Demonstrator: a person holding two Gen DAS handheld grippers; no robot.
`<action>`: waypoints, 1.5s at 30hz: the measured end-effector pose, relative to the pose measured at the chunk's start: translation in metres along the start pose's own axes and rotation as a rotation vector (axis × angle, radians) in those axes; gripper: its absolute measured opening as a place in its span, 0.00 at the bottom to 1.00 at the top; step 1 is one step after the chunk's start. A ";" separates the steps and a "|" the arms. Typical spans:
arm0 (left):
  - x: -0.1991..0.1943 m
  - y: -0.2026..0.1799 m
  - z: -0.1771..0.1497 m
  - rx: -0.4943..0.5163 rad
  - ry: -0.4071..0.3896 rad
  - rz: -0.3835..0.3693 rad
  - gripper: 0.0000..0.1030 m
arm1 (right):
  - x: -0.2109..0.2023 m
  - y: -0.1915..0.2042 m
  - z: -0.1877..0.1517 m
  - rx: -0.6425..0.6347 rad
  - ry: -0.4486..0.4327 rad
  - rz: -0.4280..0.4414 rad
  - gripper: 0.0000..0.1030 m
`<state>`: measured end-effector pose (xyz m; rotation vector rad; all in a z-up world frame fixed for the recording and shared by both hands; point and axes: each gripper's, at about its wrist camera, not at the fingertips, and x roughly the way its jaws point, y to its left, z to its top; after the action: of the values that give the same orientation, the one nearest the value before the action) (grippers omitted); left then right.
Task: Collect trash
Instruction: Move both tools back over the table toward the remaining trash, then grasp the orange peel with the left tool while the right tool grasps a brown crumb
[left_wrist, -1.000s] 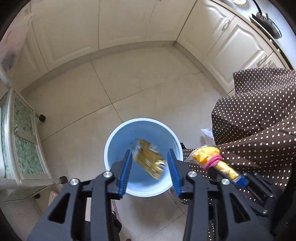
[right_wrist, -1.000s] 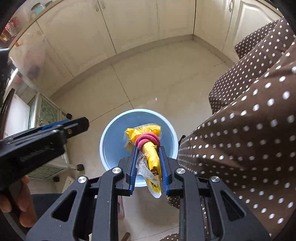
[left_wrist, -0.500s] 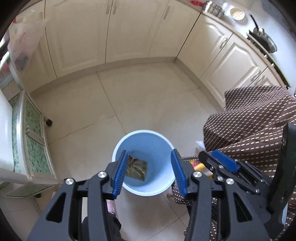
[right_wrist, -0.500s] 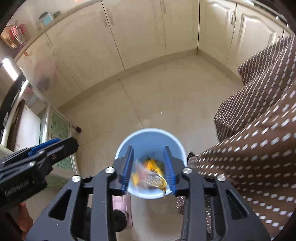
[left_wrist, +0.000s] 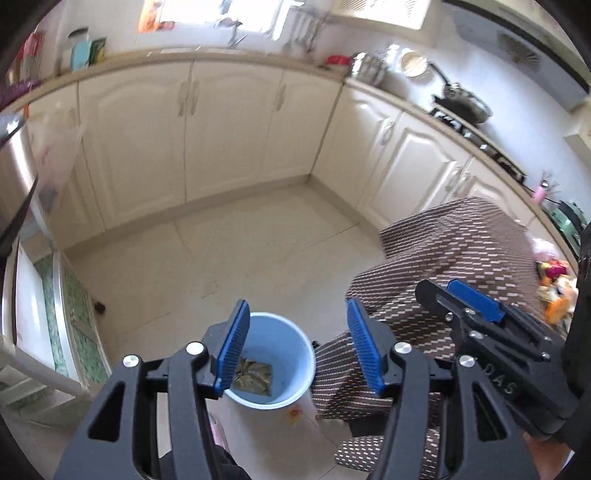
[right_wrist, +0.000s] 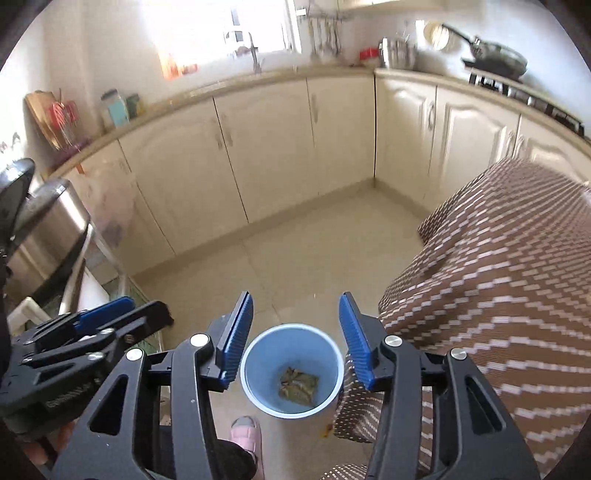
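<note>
A light blue bucket (left_wrist: 295, 398) (right_wrist: 255, 347) stands on the tiled floor far below both grippers. A crumpled olive-gold wrapper (left_wrist: 255, 374) (right_wrist: 297, 382) lies at its bottom. My left gripper (left_wrist: 297, 325) hangs high above the bucket, its jaws opening with nothing between them. My right gripper (right_wrist: 295, 314) is just as high, its jaws also opening and empty. Each gripper shows in the other's view: the right gripper (left_wrist: 447, 291) at the right, the left gripper (right_wrist: 140, 308) at the left. I cannot make out the yellow packet in the bucket.
A brown dotted tablecloth (left_wrist: 443, 258) (right_wrist: 498, 277) hangs right of the bucket, with colourful litter (left_wrist: 554, 291) on top at the far right. Cream cabinets (left_wrist: 221, 140) line the back and right. A green-patterned trolley (left_wrist: 74, 314) stands left. A pink slipper (right_wrist: 245, 432) and a small yellow scrap (left_wrist: 293, 413) lie by the bucket.
Both grippers rose well above the bucket and tilted up. The right gripper opened and let the yellow packet with the pink band fall. The gold wrapper dropped from the left gripper into the bucket.
</note>
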<state>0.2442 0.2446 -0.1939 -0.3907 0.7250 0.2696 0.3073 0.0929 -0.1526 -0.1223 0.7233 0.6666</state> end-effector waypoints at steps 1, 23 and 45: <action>-0.009 -0.009 0.000 0.015 -0.014 -0.007 0.52 | -0.008 0.000 -0.001 -0.003 -0.014 -0.012 0.45; -0.035 -0.268 -0.023 0.388 0.009 -0.385 0.57 | -0.200 -0.182 -0.058 0.262 -0.224 -0.424 0.52; 0.015 -0.314 -0.018 0.434 0.060 -0.389 0.27 | -0.184 -0.230 -0.059 0.353 -0.134 -0.357 0.58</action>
<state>0.3604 -0.0420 -0.1369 -0.1197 0.7281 -0.2663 0.3102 -0.2033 -0.1045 0.1158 0.6579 0.1987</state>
